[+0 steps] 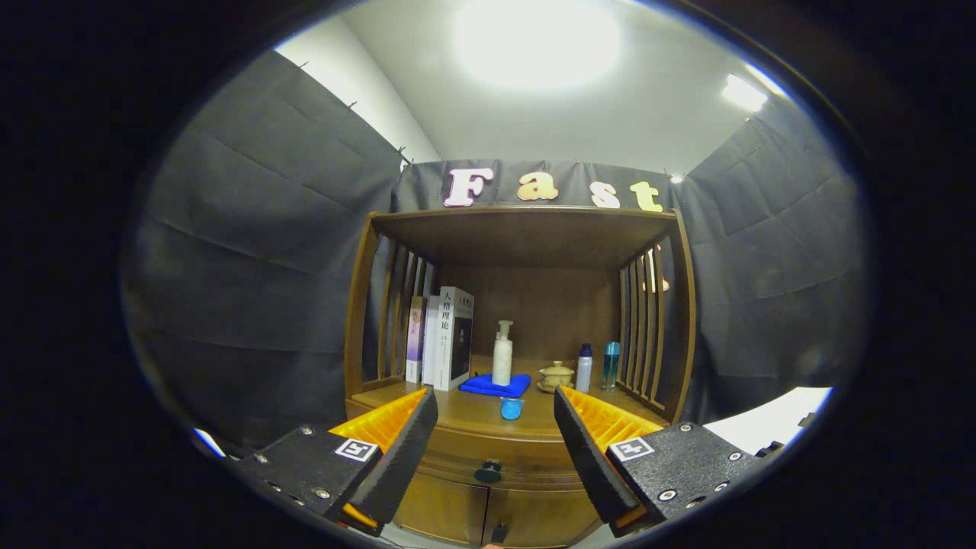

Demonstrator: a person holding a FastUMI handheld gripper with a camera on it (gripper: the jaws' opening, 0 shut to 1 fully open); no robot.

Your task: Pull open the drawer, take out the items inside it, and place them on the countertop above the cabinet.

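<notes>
A wooden cabinet stands ahead of me with its drawer (496, 457) pushed in flush; a dark round knob (488, 473) sits on the drawer front, between and beyond my fingertips. Above the drawer is the countertop (473, 415). A small blue item (512, 409) rests on the countertop near its front edge. My gripper (496, 415) is open, fingers spread wide with nothing between them, held a little way back from the cabinet. What is inside the drawer is hidden.
On the countertop further back: three upright books (446, 339), a blue cloth (496, 385) with a white pump bottle (502, 354) on it, a lidded cup (556, 376), a white bottle (584, 367) and a teal bottle (611, 366). Slatted side panels and a top shelf (526, 229) enclose it. Two lower doors (488, 515) sit beneath the drawer.
</notes>
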